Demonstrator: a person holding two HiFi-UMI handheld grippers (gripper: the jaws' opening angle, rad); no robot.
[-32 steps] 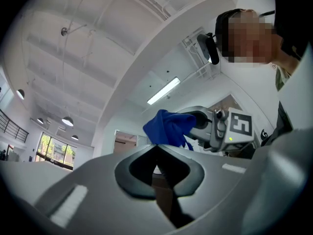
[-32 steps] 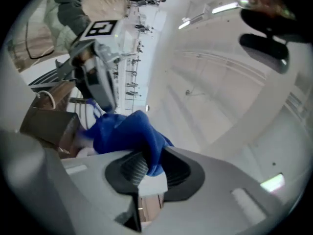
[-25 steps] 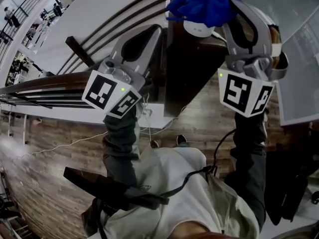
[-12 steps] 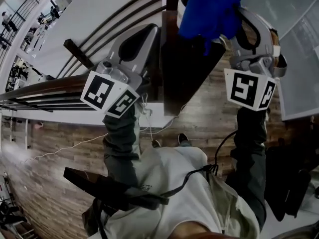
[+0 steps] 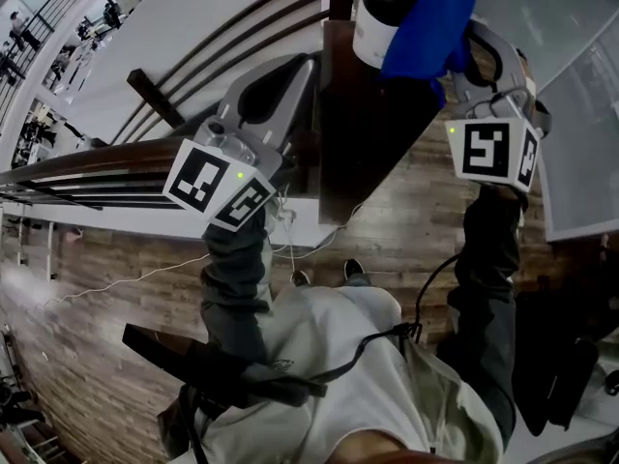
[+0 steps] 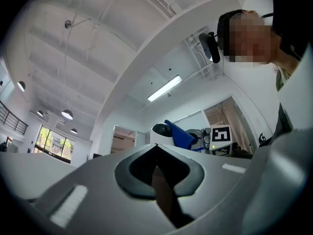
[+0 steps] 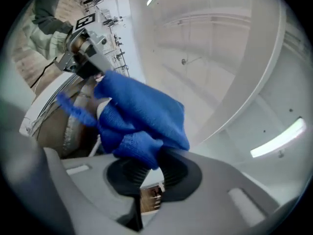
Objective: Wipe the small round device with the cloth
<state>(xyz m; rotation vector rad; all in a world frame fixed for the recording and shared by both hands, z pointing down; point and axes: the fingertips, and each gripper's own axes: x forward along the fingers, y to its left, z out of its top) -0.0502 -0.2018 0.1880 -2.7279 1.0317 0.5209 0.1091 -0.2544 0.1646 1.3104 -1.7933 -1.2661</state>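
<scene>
Our right gripper [image 7: 149, 170] has the blue cloth [image 5: 426, 27] between its jaws, and the jaws are closing on it. We see the cloth lying against the right side of the small round device [image 5: 379, 8], white with a black top. It stands at the far edge of a dark wood top [image 5: 353, 133]. Our left gripper [image 6: 157, 146] hangs by the left edge, jaws together, holding nothing.

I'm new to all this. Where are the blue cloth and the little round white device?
blue cloth [image 5: 426, 27], head view, middle of the bunched fabric.
round white device [image 5: 370, 37], head view, its white side beneath the dark dome.
</scene>
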